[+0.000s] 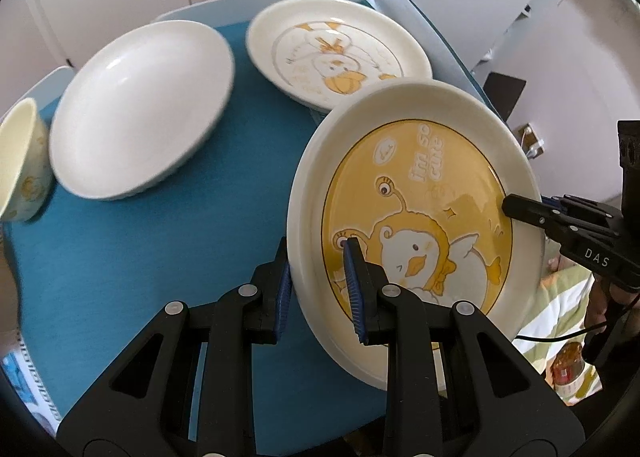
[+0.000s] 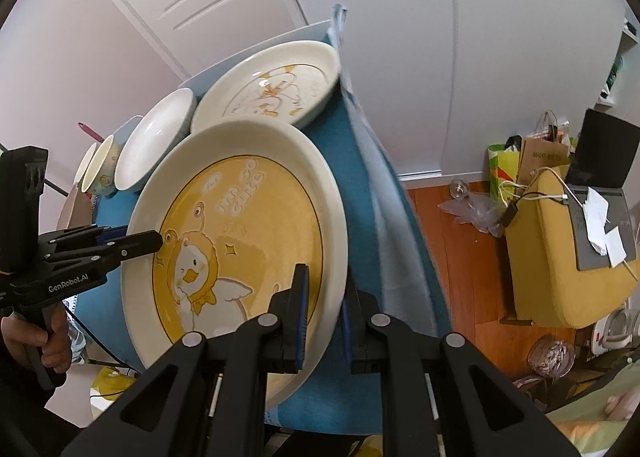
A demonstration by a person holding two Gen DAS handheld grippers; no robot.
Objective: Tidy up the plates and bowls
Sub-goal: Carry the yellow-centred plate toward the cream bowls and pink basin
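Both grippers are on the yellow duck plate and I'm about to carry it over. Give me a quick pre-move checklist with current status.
1. Left gripper clamped on the yellow duck plate rim: ok.
2. Right gripper clamped on the opposite rim: ok.
3. Plate lifted off the blue table: ok, it is tilted.
4. Line-drawn duck plate lies flat, nothing on it: ok.
5. White plate and small bowl sit apart from the held plate: ok.
6. Whether the held plate's far rim clears the duck plate behind: cannot tell.

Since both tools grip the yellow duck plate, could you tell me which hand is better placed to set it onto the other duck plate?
Probably the right: its tool holds the yellow duck plate on the edge nearer the other duck plate.
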